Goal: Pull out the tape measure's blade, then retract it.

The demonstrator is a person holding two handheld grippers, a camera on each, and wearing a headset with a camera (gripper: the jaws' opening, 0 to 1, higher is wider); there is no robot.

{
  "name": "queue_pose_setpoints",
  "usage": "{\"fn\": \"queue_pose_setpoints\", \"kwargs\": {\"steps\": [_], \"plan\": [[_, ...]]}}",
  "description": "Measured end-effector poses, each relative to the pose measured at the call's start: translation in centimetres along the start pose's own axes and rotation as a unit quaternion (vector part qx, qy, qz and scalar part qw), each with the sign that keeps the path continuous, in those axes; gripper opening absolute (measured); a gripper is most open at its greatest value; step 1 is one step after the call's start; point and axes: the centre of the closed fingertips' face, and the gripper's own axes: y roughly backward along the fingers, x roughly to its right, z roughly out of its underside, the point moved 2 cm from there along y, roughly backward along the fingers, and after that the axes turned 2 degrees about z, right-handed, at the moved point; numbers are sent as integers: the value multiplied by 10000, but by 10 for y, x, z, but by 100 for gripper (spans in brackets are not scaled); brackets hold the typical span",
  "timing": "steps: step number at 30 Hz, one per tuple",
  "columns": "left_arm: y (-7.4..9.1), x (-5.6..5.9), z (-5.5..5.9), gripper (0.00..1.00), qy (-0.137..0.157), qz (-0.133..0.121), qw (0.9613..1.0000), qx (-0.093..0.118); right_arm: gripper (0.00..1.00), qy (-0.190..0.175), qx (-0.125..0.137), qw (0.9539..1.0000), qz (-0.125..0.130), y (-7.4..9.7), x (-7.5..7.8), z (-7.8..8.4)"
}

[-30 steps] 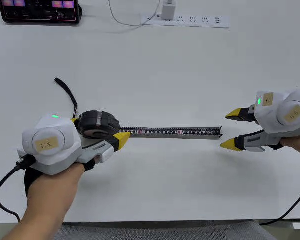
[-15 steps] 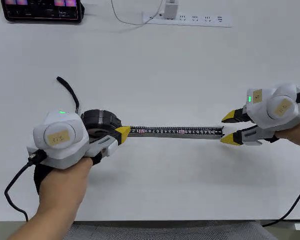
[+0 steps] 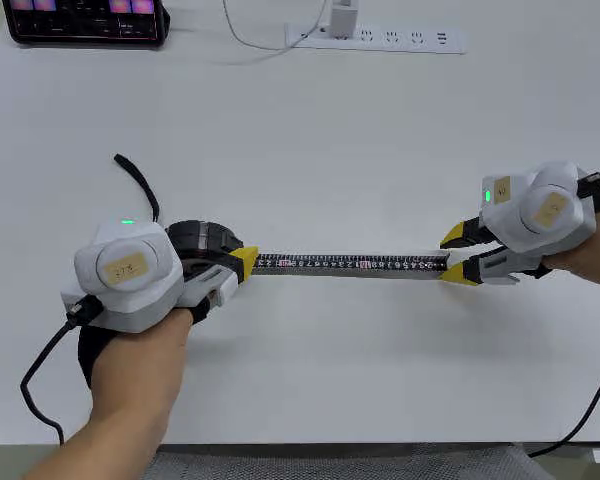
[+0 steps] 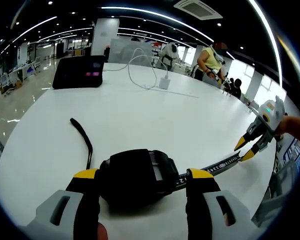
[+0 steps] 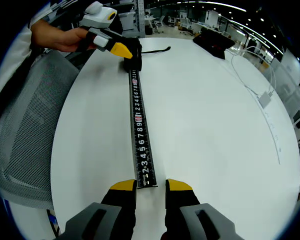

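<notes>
The tape measure (image 4: 135,167), a squat round case of matte black rubber with ribbed sides, sits on the smooth white table (image 3: 330,150). The left gripper (image 4: 142,175) pinches it, one yellow-tipped jaw pressed to each side of the case. A thin black strap (image 3: 140,185) curls away from the far side of the case and lies limp on the table. From the case's mouth the blade (image 5: 140,120) runs out flat and straight along the tabletop, a narrow dark strip printed with pale numerals and small red marks. At the blade's end farthest from the case is the right gripper (image 5: 150,186). Its jaws are narrowly parted and straddle the tip, with a sliver of table showing between the blade and one jaw. Well beyond the case, at the table's far edge, lie a dark glossy tablet (image 3: 85,20) and a long white power strip (image 3: 380,38). A grey mesh chair (image 5: 25,135) stands at the near edge.
</notes>
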Motion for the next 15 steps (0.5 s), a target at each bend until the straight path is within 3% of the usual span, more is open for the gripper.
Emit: {"fn": "queue_pose_setpoints", "kwargs": {"steps": [15], "plan": [[-2, -5, 0, 61, 117, -133, 9998, -47, 14, 146, -102, 9997, -194, -6, -3, 1]]}}
